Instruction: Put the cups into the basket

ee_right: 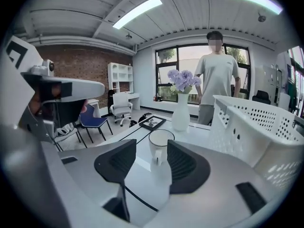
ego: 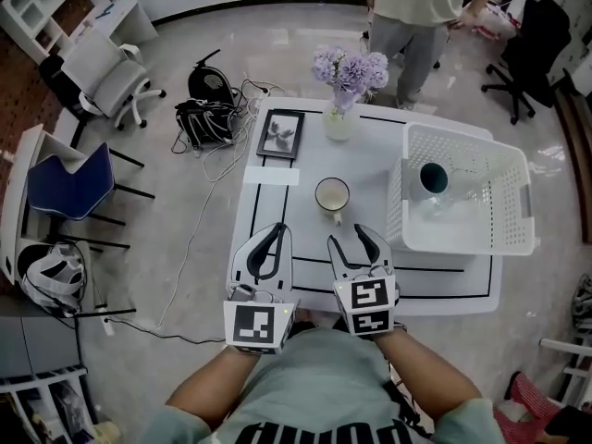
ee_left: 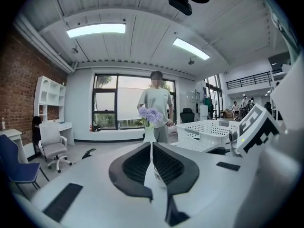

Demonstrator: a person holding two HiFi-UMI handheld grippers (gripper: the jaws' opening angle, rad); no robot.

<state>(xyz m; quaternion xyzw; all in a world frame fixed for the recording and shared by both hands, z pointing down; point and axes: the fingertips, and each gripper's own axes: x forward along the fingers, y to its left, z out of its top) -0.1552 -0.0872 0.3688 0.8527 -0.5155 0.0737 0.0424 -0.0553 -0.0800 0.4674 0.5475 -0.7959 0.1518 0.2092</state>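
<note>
A cream cup [ego: 332, 195] [ee_right: 160, 146] stands upright near the middle of the white table [ego: 370, 155], its handle toward me. A dark teal cup [ego: 433, 178] sits inside the white perforated basket [ego: 462, 240] [ee_right: 251, 122] at the table's right. My right gripper [ego: 349, 239] [ee_right: 152, 146] is open just short of the cream cup, which stands beyond its jaws with nothing between them. My left gripper [ego: 275, 233] [ee_left: 151, 146] is shut and empty, over the table's near left part.
A vase of purple flowers [ego: 342, 109] and a framed picture [ego: 281, 134] stand at the table's far side. A person [ego: 416, 17] stands behind the table. Office chairs [ego: 69, 178] and a tangle of cables [ego: 208, 118] are on the floor to the left.
</note>
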